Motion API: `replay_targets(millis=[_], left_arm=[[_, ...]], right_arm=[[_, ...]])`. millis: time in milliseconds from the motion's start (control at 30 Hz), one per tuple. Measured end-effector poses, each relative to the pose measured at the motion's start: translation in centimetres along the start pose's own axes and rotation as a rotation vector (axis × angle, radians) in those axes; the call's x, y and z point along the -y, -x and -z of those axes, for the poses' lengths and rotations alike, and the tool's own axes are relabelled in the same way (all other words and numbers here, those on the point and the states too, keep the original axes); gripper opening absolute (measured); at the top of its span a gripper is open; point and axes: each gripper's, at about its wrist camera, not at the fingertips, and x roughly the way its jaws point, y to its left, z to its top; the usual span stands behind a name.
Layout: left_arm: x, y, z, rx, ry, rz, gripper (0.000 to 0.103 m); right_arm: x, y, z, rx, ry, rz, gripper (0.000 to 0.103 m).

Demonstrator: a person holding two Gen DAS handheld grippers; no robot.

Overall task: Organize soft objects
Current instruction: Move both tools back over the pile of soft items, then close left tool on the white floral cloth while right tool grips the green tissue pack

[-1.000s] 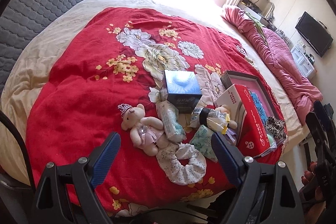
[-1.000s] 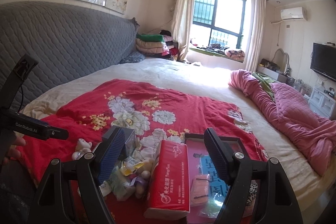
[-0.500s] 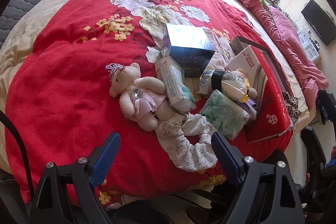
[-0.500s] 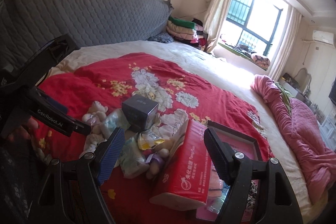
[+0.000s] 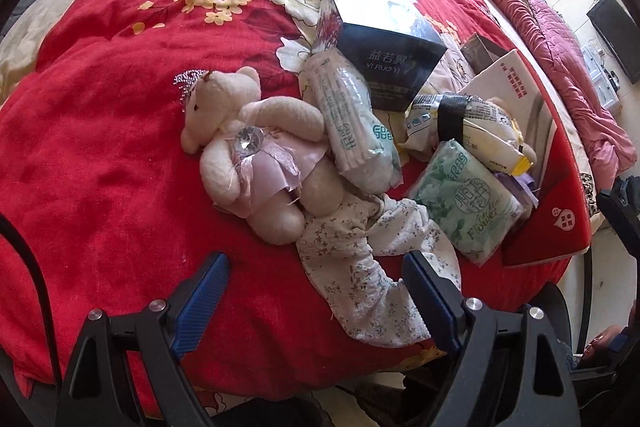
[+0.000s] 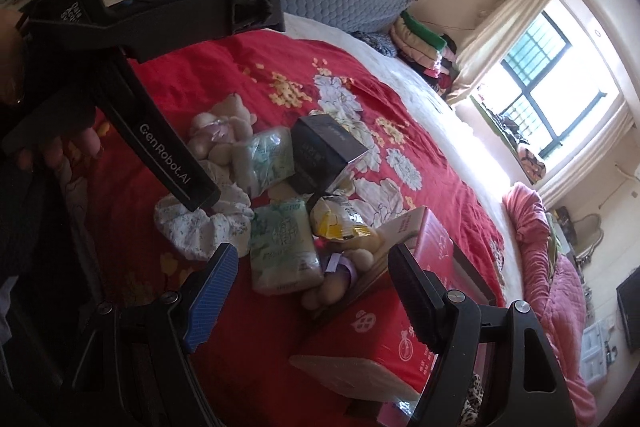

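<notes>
on the red floral blanket [image 5: 100,155], a crowned teddy bear [image 5: 244,147] is seen left of tissue packs [image 5: 352,131]. a floral scrunchie [image 5: 360,267] lies between the left gripper [image 5: 314,291]'s wide-open, empty jaws. the right gripper [image 6: 312,291] is likewise spread, nothing gripped.

Left gripper [image 5: 314,277]: wide open, holds nothing, points steeply down.
Right gripper [image 6: 312,281]: wide open, holds nothing, tipped sideways.
Hand [image 6: 60,151]: grips the left tool.
</notes>
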Motion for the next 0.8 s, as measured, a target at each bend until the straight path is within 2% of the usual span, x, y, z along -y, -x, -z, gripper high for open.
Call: replay_targets(millis=[300, 533, 600, 733, 800], left_arm=[[0.1, -1.4, -0.1, 0.004, -0.035, -0.029, 0.086], [0.6, -1.8, -0.4, 0.021, -0.063, -0.061, 0.076], [0.4, -1.9, -0.5, 0.025, -0.054, -0.051, 0.073], [-0.4, -1.7, -0.8, 0.041, -0.013, -0.022, 0.061], [-0.7, -1.7, -0.9, 0.041, -0.005, -0.012, 0.058]], right_arm=[[-1.8, -2.9, 0.5, -0.060, 0.131, -0.014, 0.078], [-1.9, -5.0, 0.6, -0.103, 0.155, -0.036, 0.078], [-2.1, -5.4, 0.5, -0.102, 0.174, -0.040, 0.078], [-2.4, -6.5, 0.2, -0.106, 0.199, -0.064, 0.077], [-2.5, -7.4, 0.2, -0.130, 0.205, -0.074, 0.076]])
